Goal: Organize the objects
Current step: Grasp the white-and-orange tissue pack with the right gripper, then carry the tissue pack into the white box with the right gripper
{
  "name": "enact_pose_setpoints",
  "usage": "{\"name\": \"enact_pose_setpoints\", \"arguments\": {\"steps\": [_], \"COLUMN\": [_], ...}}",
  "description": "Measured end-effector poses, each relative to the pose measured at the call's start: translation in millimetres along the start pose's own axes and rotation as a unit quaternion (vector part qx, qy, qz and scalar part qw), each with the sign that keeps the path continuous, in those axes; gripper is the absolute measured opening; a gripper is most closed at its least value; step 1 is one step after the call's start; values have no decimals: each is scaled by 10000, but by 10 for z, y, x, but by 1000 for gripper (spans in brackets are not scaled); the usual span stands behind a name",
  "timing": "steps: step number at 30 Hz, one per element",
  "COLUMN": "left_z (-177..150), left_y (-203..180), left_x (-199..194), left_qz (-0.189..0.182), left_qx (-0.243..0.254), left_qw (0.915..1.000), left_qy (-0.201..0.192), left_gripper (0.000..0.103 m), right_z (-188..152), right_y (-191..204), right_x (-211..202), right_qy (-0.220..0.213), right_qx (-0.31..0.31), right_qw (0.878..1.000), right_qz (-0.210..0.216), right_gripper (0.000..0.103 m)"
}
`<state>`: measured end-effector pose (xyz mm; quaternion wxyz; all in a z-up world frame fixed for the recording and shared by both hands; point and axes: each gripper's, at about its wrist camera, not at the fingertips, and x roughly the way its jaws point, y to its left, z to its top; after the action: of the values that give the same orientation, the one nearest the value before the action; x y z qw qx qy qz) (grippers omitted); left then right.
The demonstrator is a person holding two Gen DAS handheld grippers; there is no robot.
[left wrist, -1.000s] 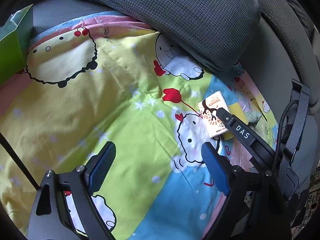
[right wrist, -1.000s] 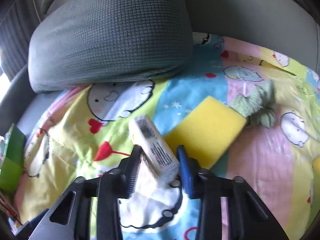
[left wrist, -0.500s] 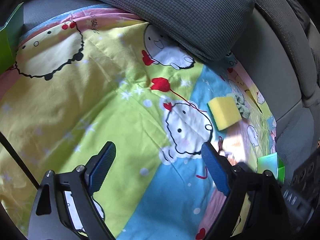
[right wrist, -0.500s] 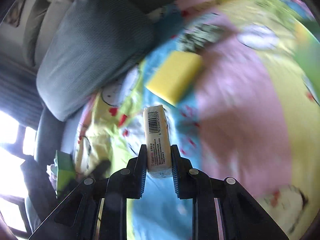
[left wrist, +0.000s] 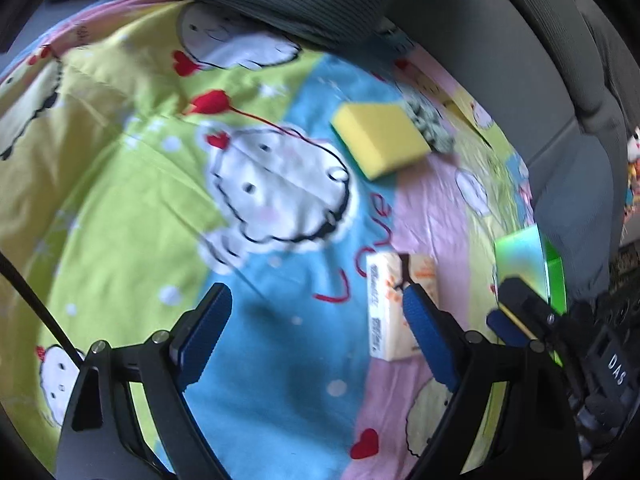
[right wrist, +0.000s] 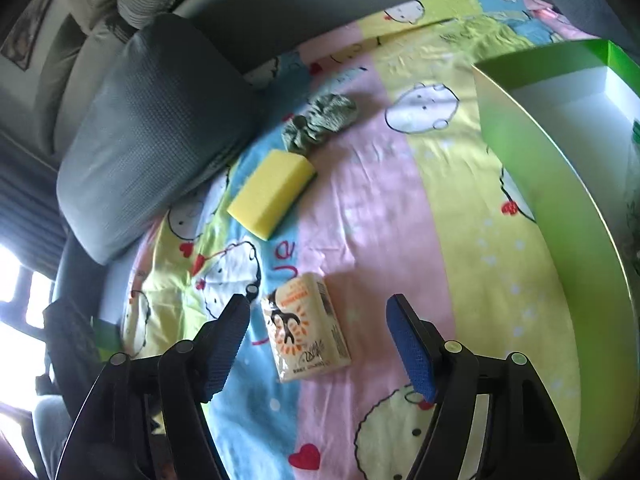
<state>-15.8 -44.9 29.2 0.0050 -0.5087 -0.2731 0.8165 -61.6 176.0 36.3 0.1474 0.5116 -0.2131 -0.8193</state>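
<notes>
A cream packet [right wrist: 306, 332] with an orange print lies flat on the cartoon bedsheet [right wrist: 380, 216]. My right gripper [right wrist: 318, 306] hovers over it with its jaws opening; the packet sits between them and neither pad touches it. My left gripper [left wrist: 316, 296] is open and empty above a blue patch of sheet, with the same packet [left wrist: 384, 304] just behind its right finger [left wrist: 424, 328]. A yellow sponge [right wrist: 272, 192] and a crumpled green cloth [right wrist: 320, 122] lie farther back, apart from both grippers.
An open green box [right wrist: 560, 184] with a white inside stands on the sheet to the right of the packet. A grey pillow [right wrist: 160, 132] lies at the back left, against grey upholstery [left wrist: 520, 60].
My right gripper carried the packet away from the pillow and sponge to the pink stripe, then opened and left it lying on the sheet. My left gripper swung right, toward the packet.
</notes>
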Motion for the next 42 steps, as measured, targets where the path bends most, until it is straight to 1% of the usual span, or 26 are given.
{"name": "enact_pose_setpoints", "arguments": {"steps": [2,4,5,6,7,8,10,11,12,13,14,15,18,19,20,21,24,31,33,36,39,42], "left_z": [-37,-73,-81,-86,-91,-98,-115,-123,-127,-132,-140,-154,-180,-183,-191,-199,-210,-224,-231,-259,-283,-328], "left_y": [-84,-152,-175,-186,-189,-197,-215,-225,-228,-236,-243,-267,-327,-342,-359,-370,-411,-443,-482,-578,-673,-778], "left_x": [54,101,123,140,156,176,188,189,189,195,216,225,251,255,266,275,306,297,254,141,2,-150], "left_qz": [-31,-37,-32,-44,-58,-70,-102,-153,-228,-323,-426,-437,-362,-398,-470,-520,-605,-545,-539,-589,-714,-927], "left_qx": [126,271,341,376,390,390,443,477,487,484,475,502,657,684,712,730,815,927,1020,1234,1405,1597], "left_qw": [9999,9995,9992,9991,9990,9989,9986,9984,9981,9977,9972,9970,9966,9963,9957,9952,9939,9936,9930,9906,9871,9813], "left_qy": [85,148,181,198,226,263,266,266,290,336,393,403,349,344,369,389,424,335,237,1,-287,-537], "left_gripper": [85,85,83,78,76,74,74,70,60,57,54,53,49,46,41,38,34,34,33,33,33,33], "right_z": [10,30,39,31,29,25,10,3,-3,-8,-12,-15,-26,-28,-31,-34,-38,-34,-33,-28,-12,-25], "right_y": [31,34,39,39,51,68,86,89,91,90,84,76,61,54,50,49,39,34,33,66,88,110], "right_x": [34,59,87,101,139,184,243,275,309,342,367,389,447,463,484,505,564,592,565,446,250,-2], "right_qy": [9,91,147,180,239,321,425,478,537,585,625,670,775,808,849,886,968,1010,959,746,434,20], "right_qx": [-98,-125,-136,-155,-208,-264,-303,-303,-297,-283,-275,-278,-263,-251,-242,-240,-213,-223,-155,-220,-288,-352], "right_qw": [9999,9997,9996,9994,9992,9989,9985,9983,9980,9978,9976,9973,9966,9964,9961,9958,9951,9946,9952,9969,9984,9992], "right_qz": [103,193,222,234,246,239,184,168,162,156,143,115,76,74,68,69,64,63,80,111,225,200], "right_gripper": [67,53,50,45,42,42,42,42,43,43,43,43,43,43,43,43,43,43,43,43,43,43]}}
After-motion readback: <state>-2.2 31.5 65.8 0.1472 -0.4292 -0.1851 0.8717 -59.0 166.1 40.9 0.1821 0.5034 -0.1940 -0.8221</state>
